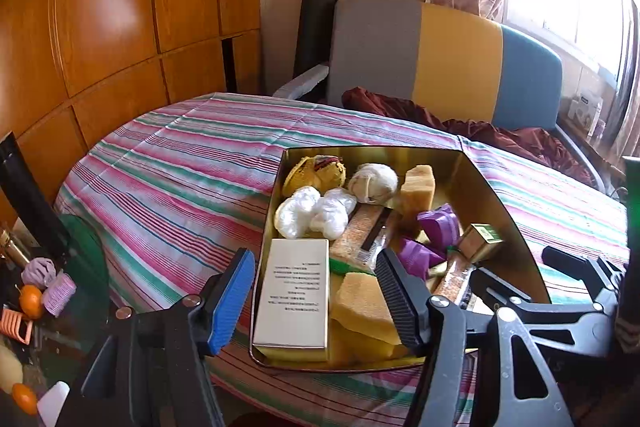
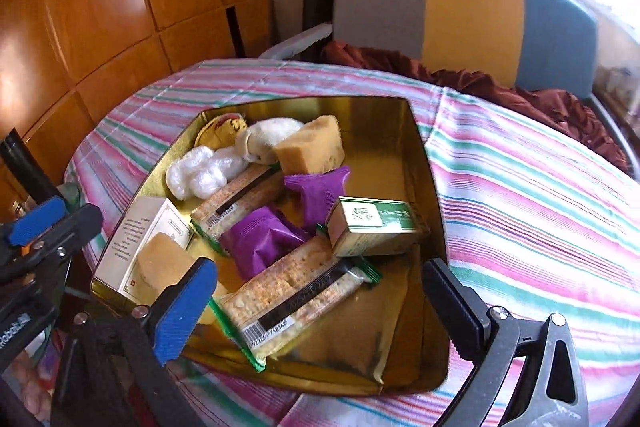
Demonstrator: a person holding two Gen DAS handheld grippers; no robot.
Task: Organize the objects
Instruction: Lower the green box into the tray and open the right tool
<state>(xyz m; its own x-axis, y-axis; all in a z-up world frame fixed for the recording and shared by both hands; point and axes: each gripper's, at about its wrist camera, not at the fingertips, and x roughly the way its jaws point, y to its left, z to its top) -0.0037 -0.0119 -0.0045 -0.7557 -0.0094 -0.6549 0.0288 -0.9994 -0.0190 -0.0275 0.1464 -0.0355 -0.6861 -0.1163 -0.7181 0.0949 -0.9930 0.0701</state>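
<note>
A gold tin box (image 1: 496,195) (image 2: 424,163) sits on the striped table. It holds a white carton (image 1: 294,295) (image 2: 136,239), yellow sponges (image 1: 366,303) (image 2: 310,145), white plastic bags (image 1: 316,211) (image 2: 204,171), snack bars (image 2: 296,299) (image 1: 358,233), purple packets (image 1: 438,227) (image 2: 260,237), a green tea box (image 2: 374,227) (image 1: 480,241) and balls of yarn (image 1: 374,183). My left gripper (image 1: 316,301) is open and empty over the tin's near left end. My right gripper (image 2: 320,311) is open and empty over the tin's near end; it also shows in the left wrist view (image 1: 576,287).
The striped tablecloth (image 1: 180,167) (image 2: 540,187) covers a round table. A grey, yellow and blue chair (image 1: 440,59) (image 2: 460,7) with dark red cloth (image 1: 480,127) stands behind. Wooden cabinets (image 1: 120,7) are at left. Small oranges and clips (image 1: 36,299) lie off the left edge.
</note>
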